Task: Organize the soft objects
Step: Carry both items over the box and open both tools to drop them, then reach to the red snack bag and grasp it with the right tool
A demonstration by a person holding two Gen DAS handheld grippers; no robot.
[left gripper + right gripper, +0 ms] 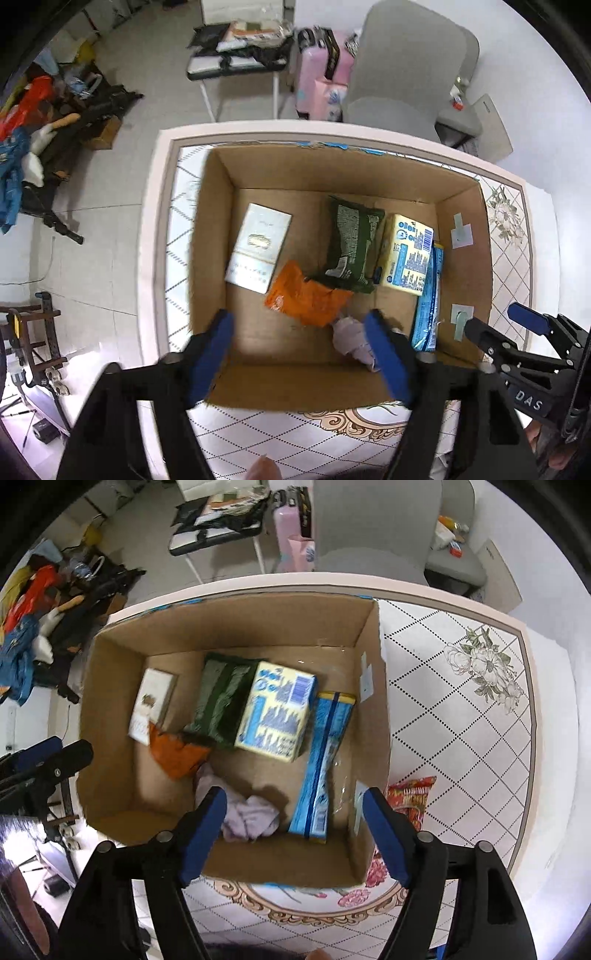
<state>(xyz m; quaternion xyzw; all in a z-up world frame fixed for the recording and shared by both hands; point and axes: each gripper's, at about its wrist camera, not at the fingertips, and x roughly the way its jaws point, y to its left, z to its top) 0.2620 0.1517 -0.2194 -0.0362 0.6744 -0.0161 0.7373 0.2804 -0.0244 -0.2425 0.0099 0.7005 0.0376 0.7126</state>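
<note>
An open cardboard box (332,173) (236,616) stands on the patterned table. In it lie a white packet (258,247), a dark green bag (352,243) (221,698), a yellow and blue pack (404,254) (277,710), a blue packet (426,306) (323,760), an orange bag (306,295) (177,755) and a lilac cloth (351,339) (247,816). My left gripper (301,354) is open and empty above the box's near side. My right gripper (293,834) is open and empty above the box's near right corner; it also shows in the left wrist view (498,325).
A red patterned bag (408,794) lies on the table (461,738) right of the box. A grey chair (402,74) stands behind the table. A pink suitcase (317,74), a folding table (236,62) and a pile of clutter (44,122) are on the floor beyond.
</note>
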